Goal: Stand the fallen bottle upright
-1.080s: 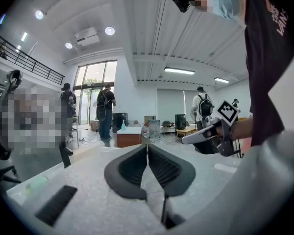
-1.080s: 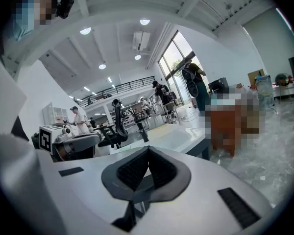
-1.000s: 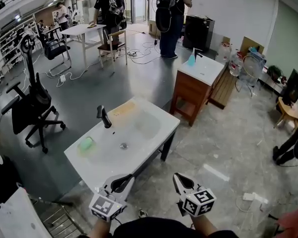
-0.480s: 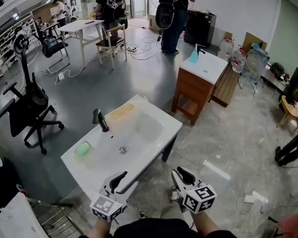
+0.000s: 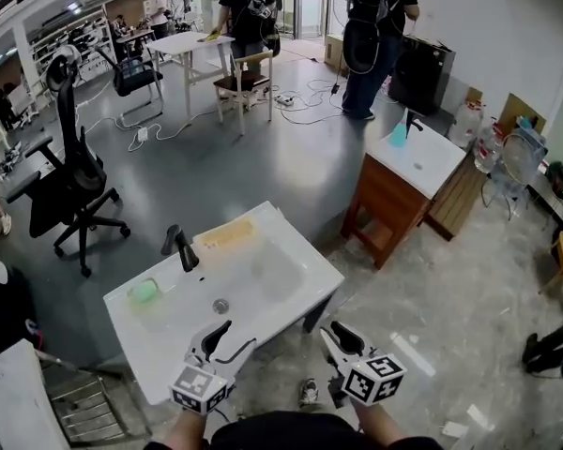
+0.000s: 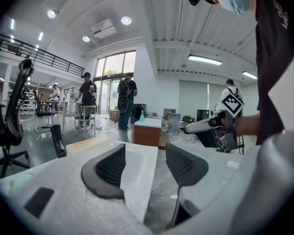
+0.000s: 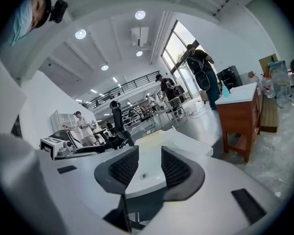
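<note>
- The left tool [image 5: 223, 338] is nearest, low in the head view. Its jaws are wide and are opening. The left gripper view shows nothing between them, only the table edge and the floor beyond.
- The right tool [image 5: 342, 337] is beside it on the right. Its jaws are partly apart and are opening too. The right gripper view shows nothing held between them.
- Both tools point at the white table [image 5: 150, 340], which has a sink bowl in it.
- The right gripper view looks into the bowl, and the drain hole [image 7: 143, 176] shows between its jaws. It also shows the left tool off to the left.
- The left gripper view shows the black tap [image 6: 56, 141] at the left and the right tool in a hand at the right.
- Only the head view shows the green bottle [image 5: 143, 292] clearly. It lies on its side on the left end of the table, left of the tap.
- The bottle is to the left of the left tool and a bit farther away, not touching it. It is well apart from the right tool.
- A yellow sponge [image 5: 227, 235] lies at the far edge of the table.
- Farther off to the right is a wooden cabinet [image 5: 385, 204] with a blue bottle [image 5: 398, 135] standing on top.
- A black chair [image 5: 70, 190] is far left, and people [image 5: 249, 12] stand at the far end of the room.
</note>
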A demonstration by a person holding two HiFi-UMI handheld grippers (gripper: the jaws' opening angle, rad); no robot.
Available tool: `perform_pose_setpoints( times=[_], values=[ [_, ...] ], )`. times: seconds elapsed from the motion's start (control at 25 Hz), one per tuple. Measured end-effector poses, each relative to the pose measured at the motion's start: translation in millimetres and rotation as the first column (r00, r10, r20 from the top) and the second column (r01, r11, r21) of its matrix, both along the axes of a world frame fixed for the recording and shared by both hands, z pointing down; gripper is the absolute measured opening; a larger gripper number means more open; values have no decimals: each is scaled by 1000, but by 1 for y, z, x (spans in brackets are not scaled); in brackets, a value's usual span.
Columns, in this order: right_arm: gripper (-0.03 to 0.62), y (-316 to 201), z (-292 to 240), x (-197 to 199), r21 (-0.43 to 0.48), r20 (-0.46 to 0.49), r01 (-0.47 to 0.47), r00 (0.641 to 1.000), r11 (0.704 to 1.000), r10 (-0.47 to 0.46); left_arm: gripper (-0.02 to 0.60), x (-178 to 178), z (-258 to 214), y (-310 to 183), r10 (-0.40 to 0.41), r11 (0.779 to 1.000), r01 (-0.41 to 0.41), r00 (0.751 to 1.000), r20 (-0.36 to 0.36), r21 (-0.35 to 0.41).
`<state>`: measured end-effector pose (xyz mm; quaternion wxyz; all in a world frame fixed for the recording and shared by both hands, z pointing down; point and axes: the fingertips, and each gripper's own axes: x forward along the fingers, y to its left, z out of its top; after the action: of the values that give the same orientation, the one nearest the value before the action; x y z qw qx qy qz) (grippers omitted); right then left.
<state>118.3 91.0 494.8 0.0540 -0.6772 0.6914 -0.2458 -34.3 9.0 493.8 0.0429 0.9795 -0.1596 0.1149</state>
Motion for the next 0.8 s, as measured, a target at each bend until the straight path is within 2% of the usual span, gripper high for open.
perform_pose_setpoints(
  times=[0.2,0.4,0.6,0.8],
  values=[
    [130,-17,-1,46,14,37,83,996,996,-84,259,40,3,-14,-100,995,99,995,22,28],
    [130,-32,5,78,-1,38,158,987,987,-158,259,60,11,-21,-189,982,187,981,45,35],
    [124,-53,14,90,4,122,201,972,980,-200,259,55,21,-30,-249,968,244,962,112,55],
    [124,-84,24,97,-6,184,211,961,977,-206,259,52,21,-56,-299,954,290,943,144,77]
  ],
)
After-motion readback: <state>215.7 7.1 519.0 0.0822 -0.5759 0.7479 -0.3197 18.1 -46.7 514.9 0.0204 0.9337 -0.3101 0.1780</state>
